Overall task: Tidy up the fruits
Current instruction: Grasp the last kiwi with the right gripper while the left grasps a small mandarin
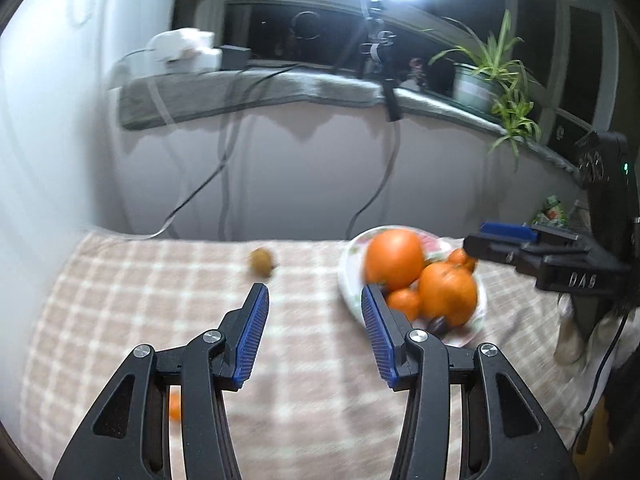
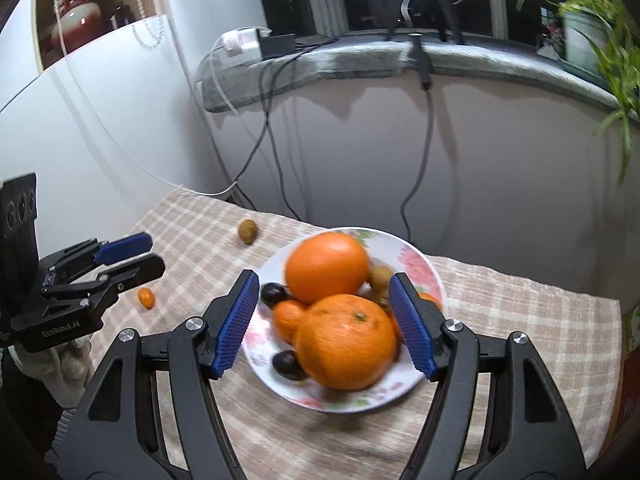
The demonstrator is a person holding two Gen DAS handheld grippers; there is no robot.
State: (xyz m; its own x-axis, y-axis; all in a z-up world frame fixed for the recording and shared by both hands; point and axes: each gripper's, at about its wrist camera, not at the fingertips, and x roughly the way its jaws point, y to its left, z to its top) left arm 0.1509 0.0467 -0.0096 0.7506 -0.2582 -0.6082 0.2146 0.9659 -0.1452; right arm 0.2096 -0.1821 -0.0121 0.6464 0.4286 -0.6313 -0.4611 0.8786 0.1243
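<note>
Most of the fruit was seen gathered already on the flowered plate, which stood on the checked cloth of the bench. On it were heaped two large oranges, a smaller mandarin, two dark plum-like fruits and a brownish kiwi at the back; a further orange piece was half hidden behind the right claw's finger. Two pieces were judged still to be collected: a brown kiwi lying alone toward the far edge of the cloth, well apart from the plate, and a small kumquat lying to the plate's left, close by the left claw in the right wrist view. The task was therefore reckoned largely done, with these strays remaining.

The oranges appeared bright, rounded and dimpled, though blurred by motion. The left claw was held wide apart and gripped nothing. The right claw was likewise spread wide above the plate's near side, with nothing between its fingers.
</note>
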